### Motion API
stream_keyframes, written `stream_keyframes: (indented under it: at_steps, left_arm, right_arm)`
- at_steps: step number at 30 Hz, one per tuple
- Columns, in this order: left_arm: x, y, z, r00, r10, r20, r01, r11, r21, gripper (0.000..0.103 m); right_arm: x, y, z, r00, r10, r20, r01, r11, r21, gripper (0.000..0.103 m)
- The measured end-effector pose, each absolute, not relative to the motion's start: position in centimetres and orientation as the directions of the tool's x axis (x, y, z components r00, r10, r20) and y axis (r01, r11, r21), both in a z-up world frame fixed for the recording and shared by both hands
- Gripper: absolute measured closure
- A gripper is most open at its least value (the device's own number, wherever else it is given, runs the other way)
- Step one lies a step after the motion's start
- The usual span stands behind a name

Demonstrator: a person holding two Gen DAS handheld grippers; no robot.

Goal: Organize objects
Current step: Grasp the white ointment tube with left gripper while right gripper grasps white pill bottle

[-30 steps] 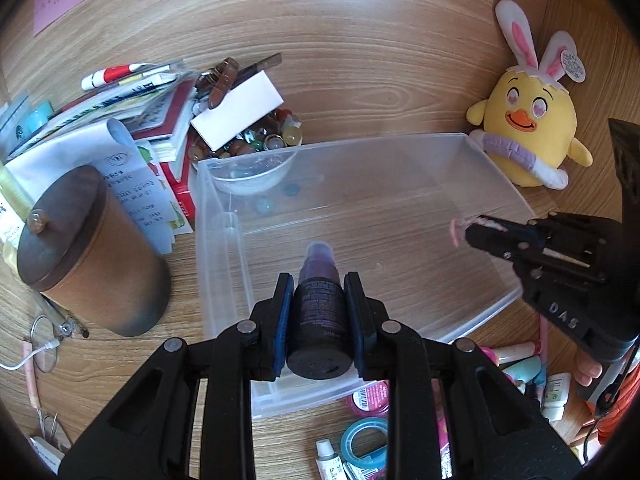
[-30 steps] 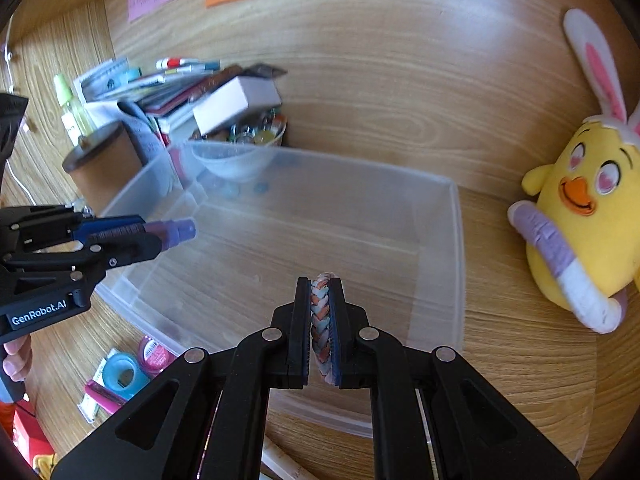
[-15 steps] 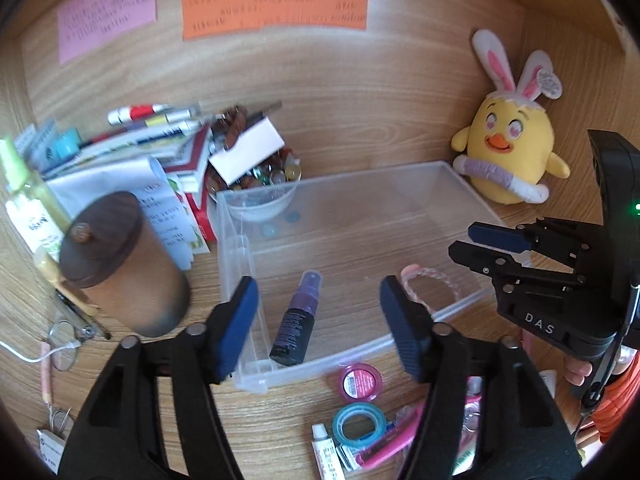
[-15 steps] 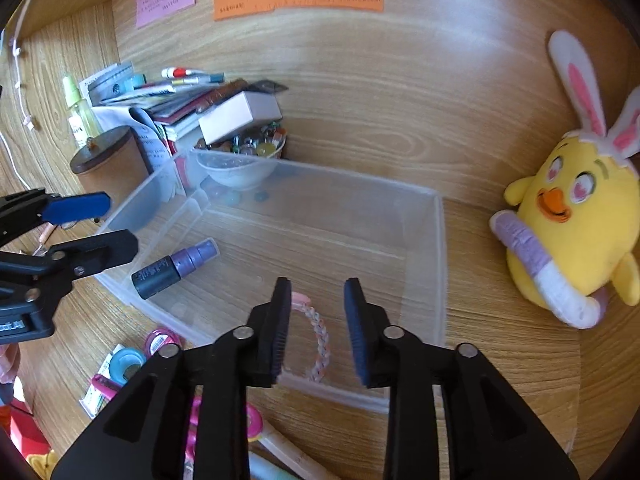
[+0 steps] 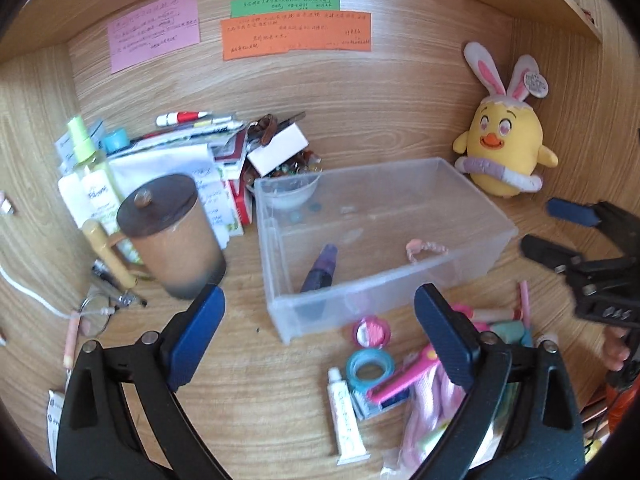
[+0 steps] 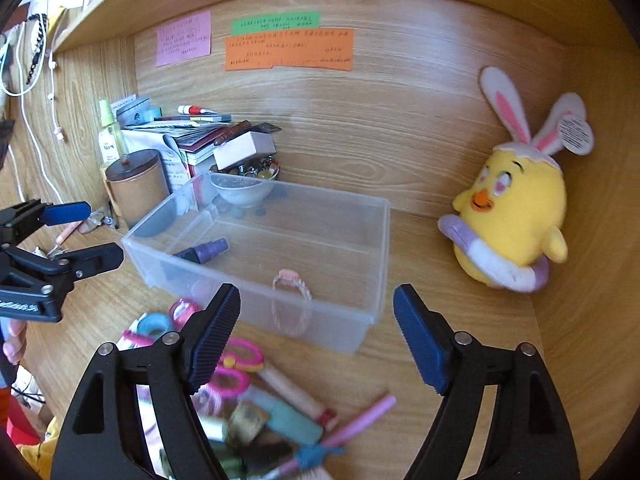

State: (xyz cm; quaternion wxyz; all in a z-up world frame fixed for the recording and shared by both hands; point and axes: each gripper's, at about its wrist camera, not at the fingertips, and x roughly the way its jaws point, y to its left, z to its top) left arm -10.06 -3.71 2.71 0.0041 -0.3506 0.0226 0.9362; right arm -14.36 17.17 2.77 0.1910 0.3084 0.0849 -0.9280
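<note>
A clear plastic bin [image 5: 496, 240] [image 6: 376, 216] sits on the wooden desk. Inside it lie a dark purple spray bottle [image 5: 322, 270] [image 6: 202, 251] and a pink braided bracelet [image 5: 426, 247] [image 6: 292, 282]. My left gripper [image 5: 320, 328] is open and empty, in front of the bin's near left corner; it also shows in the right wrist view [image 6: 86, 232]. My right gripper [image 6: 316, 332] is open and empty, in front of the bin's near wall; it also shows in the left wrist view [image 5: 552, 228]. Loose small items [image 5: 384, 368] [image 6: 248, 392] lie in front of the bin.
A brown lidded mug [image 5: 172, 236] stands left of the bin, with bottles [image 5: 92, 188] and a stack of papers and books [image 5: 192, 148] behind it. A bowl of small items [image 6: 244, 184] sits behind the bin. A yellow plush chick [image 5: 504, 148] [image 6: 516, 216] stands at the right.
Both grippers opened, letting the spray bottle and the bracelet drop into the bin, then pulled back and up away from it.
</note>
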Motion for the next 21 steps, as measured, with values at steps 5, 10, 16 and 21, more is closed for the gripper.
stream_keyframes:
  at_steps: [5, 10, 16, 21]
  left_arm:
    - [-8.4, -4.1, 0.5, -0.721, 0.002, -0.693, -0.016, -1.0, 0.014, 0.006]
    - [-6.9, -4.8, -2.0, -0.688, -0.008, -0.726, 0.015, -1.0, -0.003, 0.006]
    - [-6.1, -5.4, -4.4, -0.652, -0.031, -0.758, 0.057, -0.998, -0.008, 0.023]
    - [-6.1, -5.2, -5.7, -0.631, -0.018, -0.776, 0.051, -0.999, -0.019, 0.036]
  right_arm:
    - [-11.9, 19.2, 2.1, -0.743, -0.3, -0.599, 0.377, -0.926, -0.003, 0.021]
    - [-9.9, 20.8, 0.2, -0.75, -0.232, -0.619, 0.312, -0.95, -0.023, 0.021]
    - [-8.9, 22.4, -3.4, -0.682, -0.222, -0.697, 0.265, -0.963, 0.047, 0.021]
    - [-9.0, 23.3, -5.7, -0.636, -0.235, -0.735, 0.216, -0.969, 0.122, 0.022]
